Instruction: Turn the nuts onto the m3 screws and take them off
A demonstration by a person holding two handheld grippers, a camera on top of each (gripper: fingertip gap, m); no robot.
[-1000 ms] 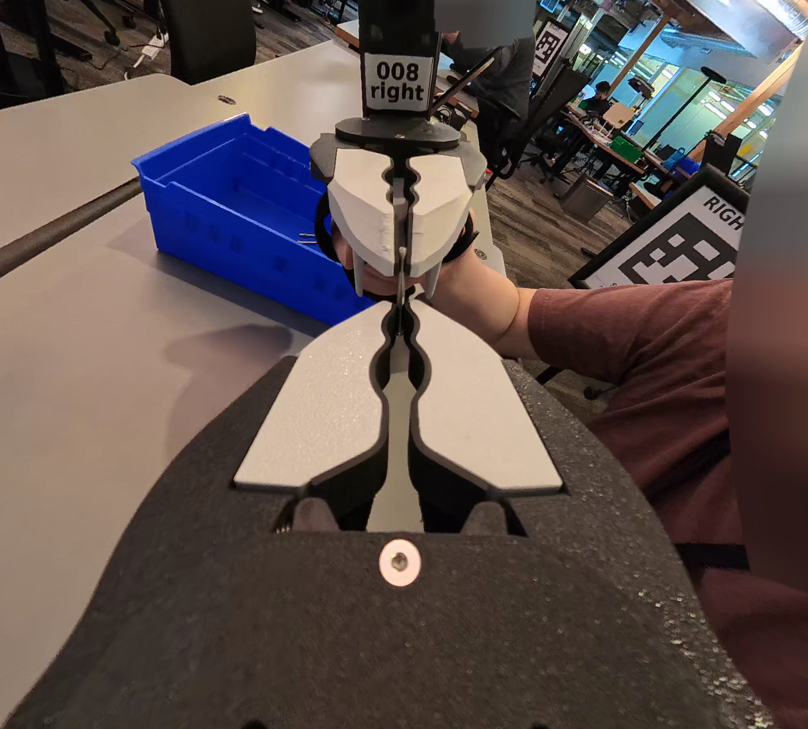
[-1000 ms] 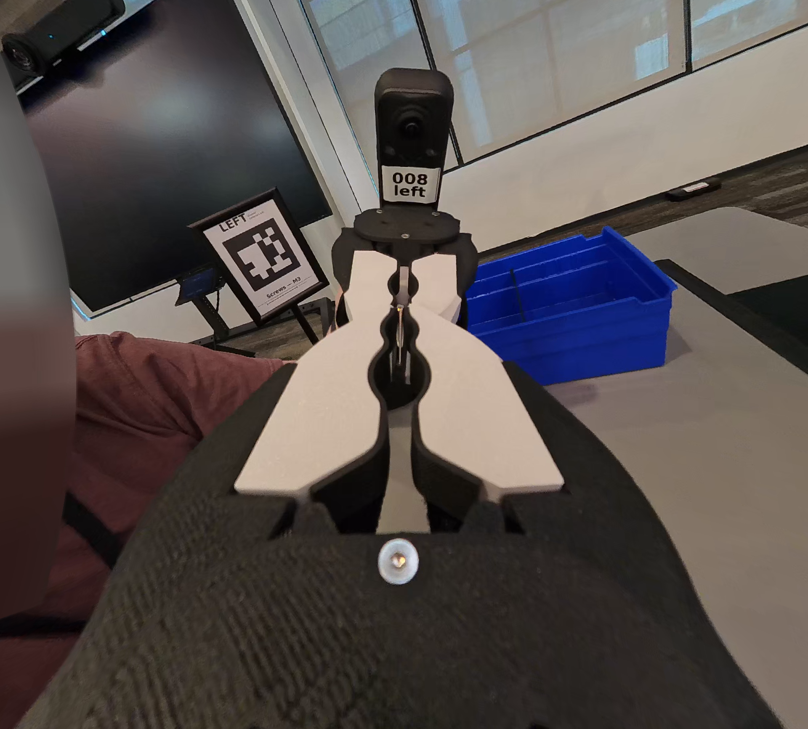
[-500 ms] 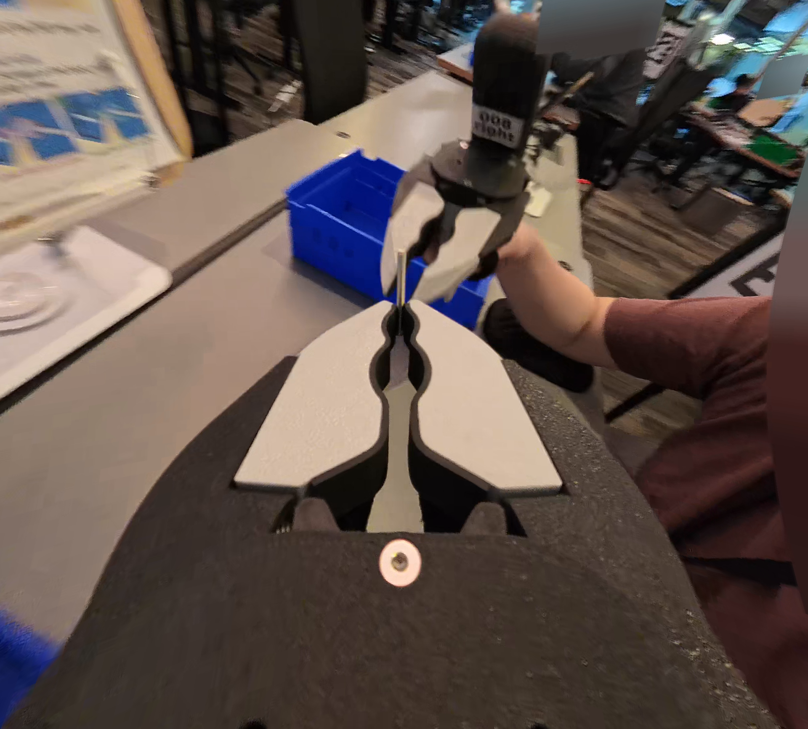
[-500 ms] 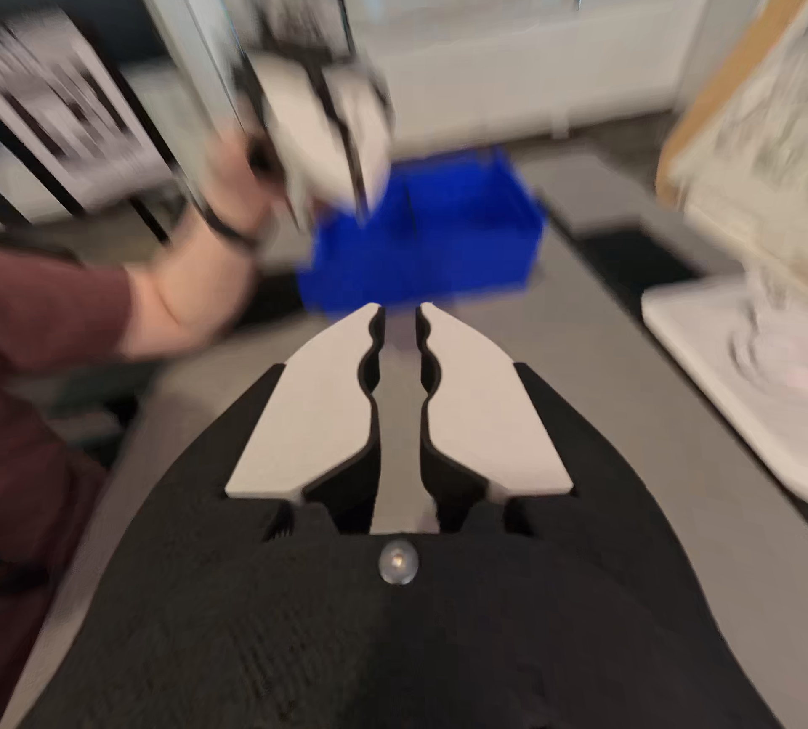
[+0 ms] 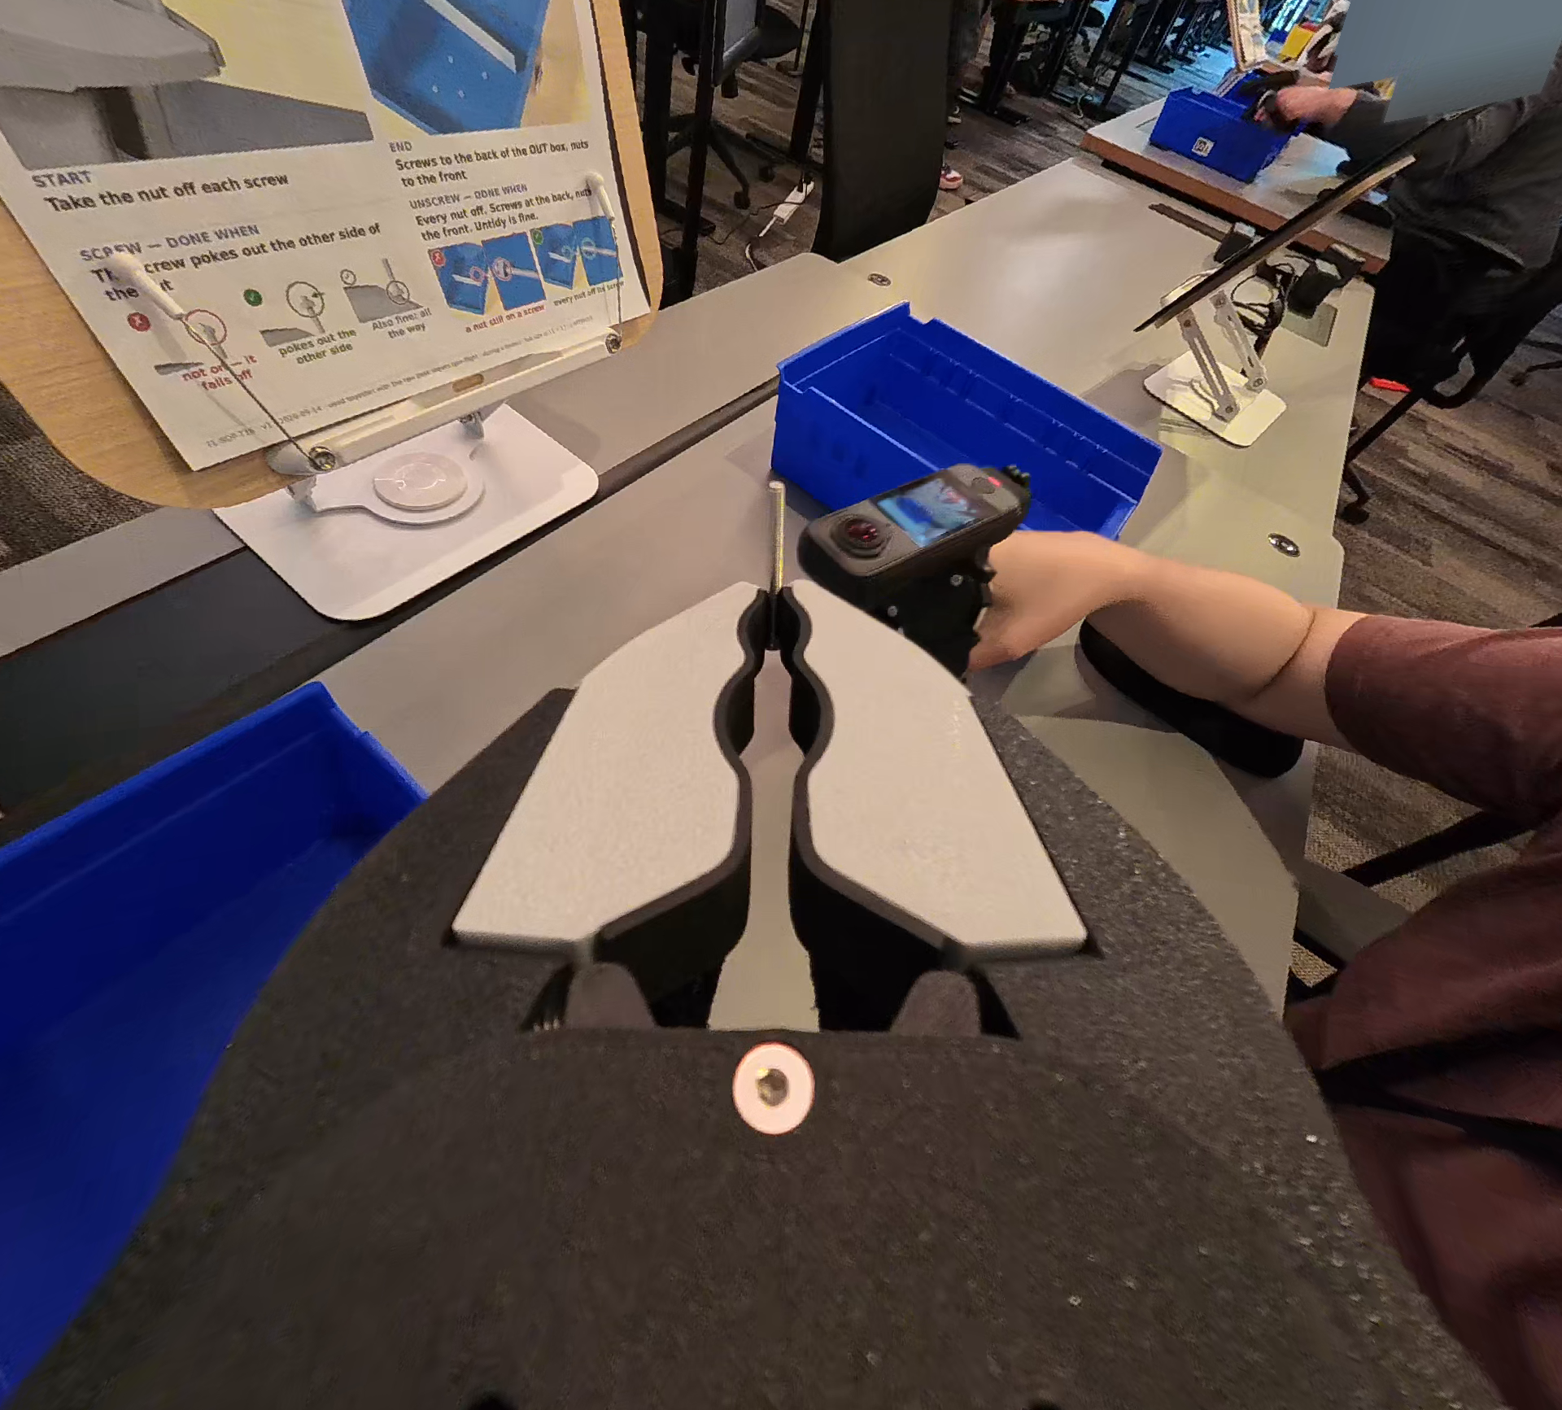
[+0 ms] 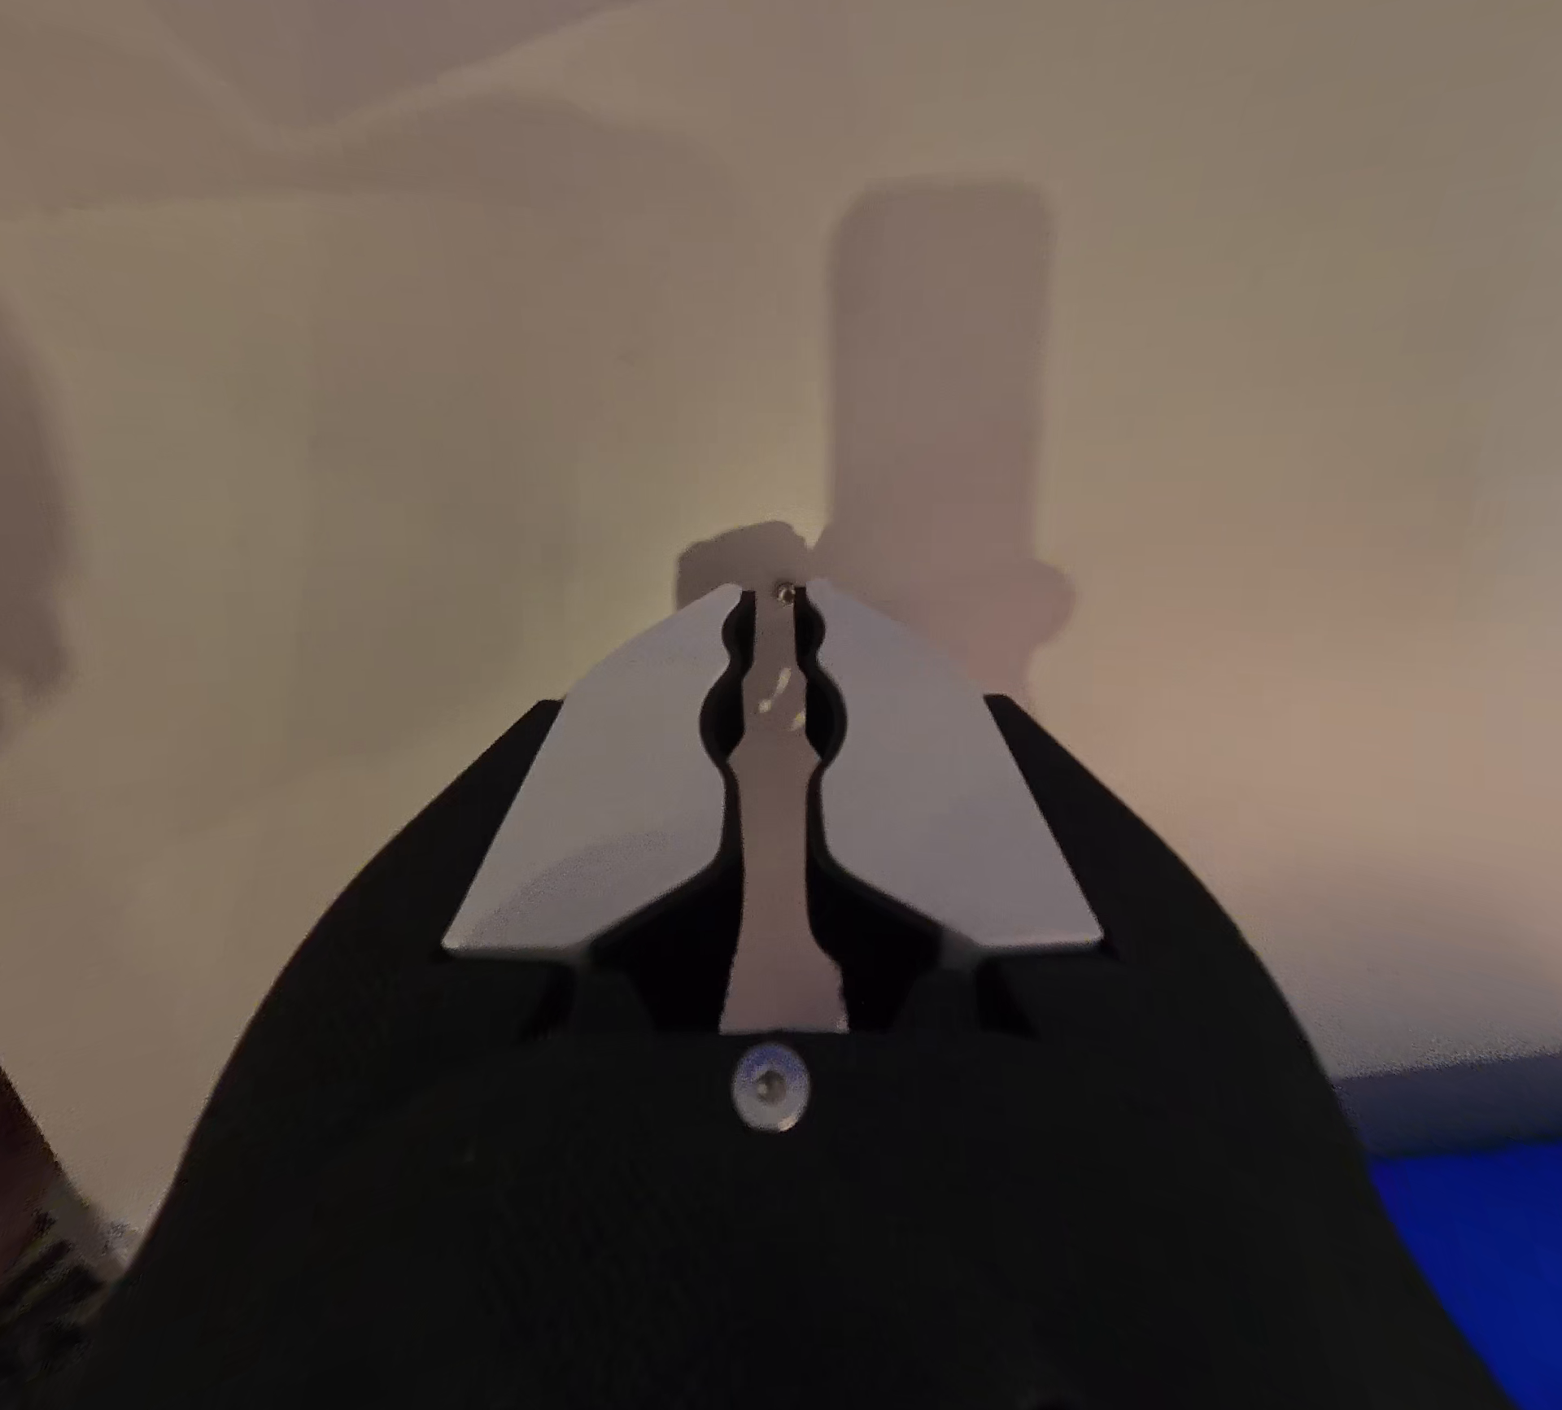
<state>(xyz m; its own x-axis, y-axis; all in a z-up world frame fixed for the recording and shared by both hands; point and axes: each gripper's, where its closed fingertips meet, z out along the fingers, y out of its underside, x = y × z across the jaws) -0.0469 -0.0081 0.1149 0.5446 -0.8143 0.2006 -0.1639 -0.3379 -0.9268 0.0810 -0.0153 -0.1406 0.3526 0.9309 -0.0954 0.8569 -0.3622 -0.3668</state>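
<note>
Left wrist view shows the left hand-held gripper pinching a thin, stiff, slippery screw pointing to 12 o'clock, while the right hand-held gripper stands slightly open over a tiny nut.

Right gripper points straight down at a pale surface, close and out of focus. Jaws slightly apart at the tips. A tiny metal nut sits at the right fingertip; whether it is gripped can't be told. Gripper shadow falls on the surface ahead. Blue bin corner at lower right.
</note>
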